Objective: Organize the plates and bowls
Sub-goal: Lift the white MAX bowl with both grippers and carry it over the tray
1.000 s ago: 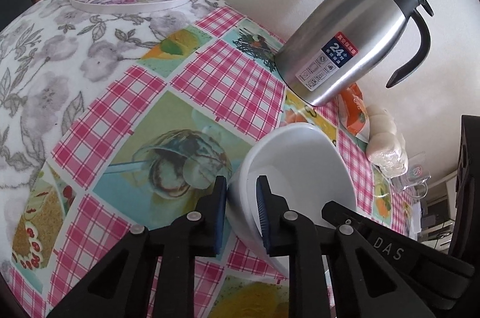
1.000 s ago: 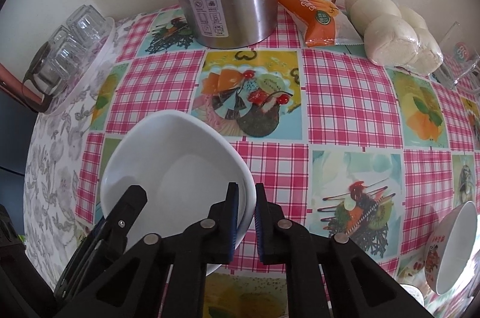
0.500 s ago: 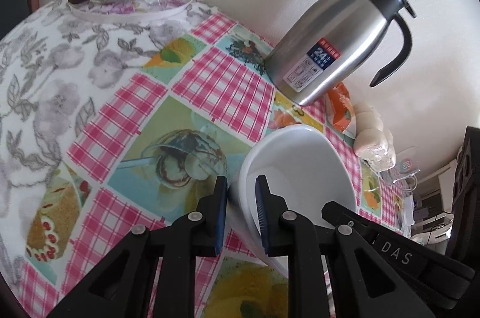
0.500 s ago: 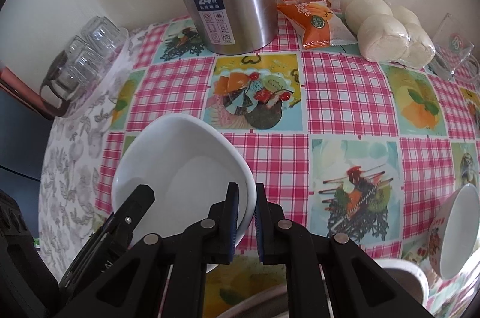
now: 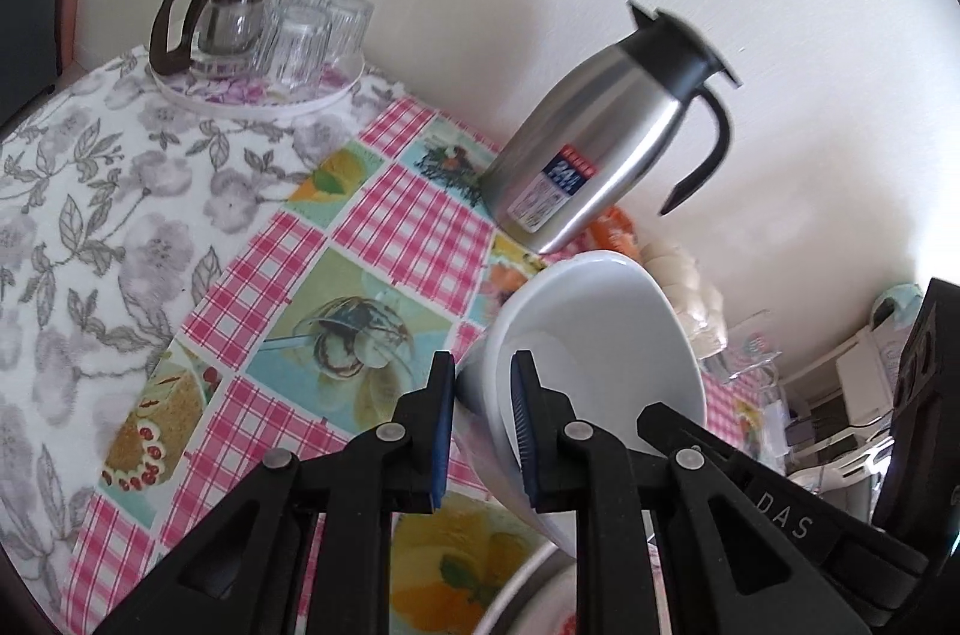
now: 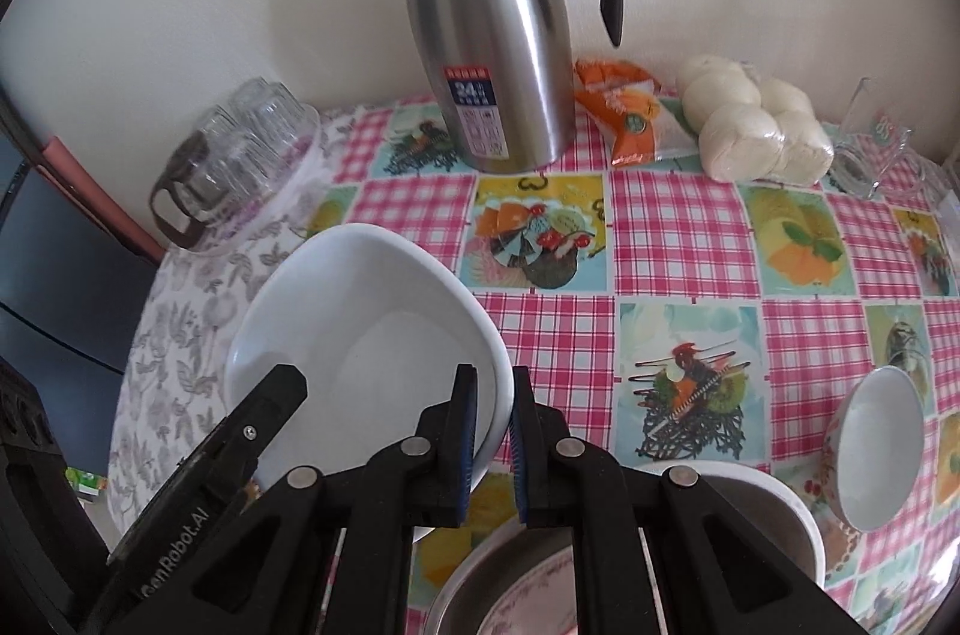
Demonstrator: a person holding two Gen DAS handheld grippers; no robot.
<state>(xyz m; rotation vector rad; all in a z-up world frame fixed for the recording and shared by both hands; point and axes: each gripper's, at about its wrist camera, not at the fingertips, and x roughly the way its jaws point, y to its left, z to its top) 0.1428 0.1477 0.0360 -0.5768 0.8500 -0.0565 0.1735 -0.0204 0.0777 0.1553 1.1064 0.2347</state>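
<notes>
Above the checked worktop [image 6: 678, 239], my left gripper [image 5: 483, 416] and right gripper [image 6: 493, 431] each pinch opposite rims of the white bowl [image 6: 372, 329].

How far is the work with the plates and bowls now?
Done: nothing clearly sorted yet. In hand: the left hand-held gripper and the right hand-held gripper both clamp the rim of the white bowl. Left: the patterned bowl lies alone on the tablecloth.

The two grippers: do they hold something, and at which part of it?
Both hold the white bowl by its rim: the left gripper at one side, the right gripper at the opposite side.
</notes>
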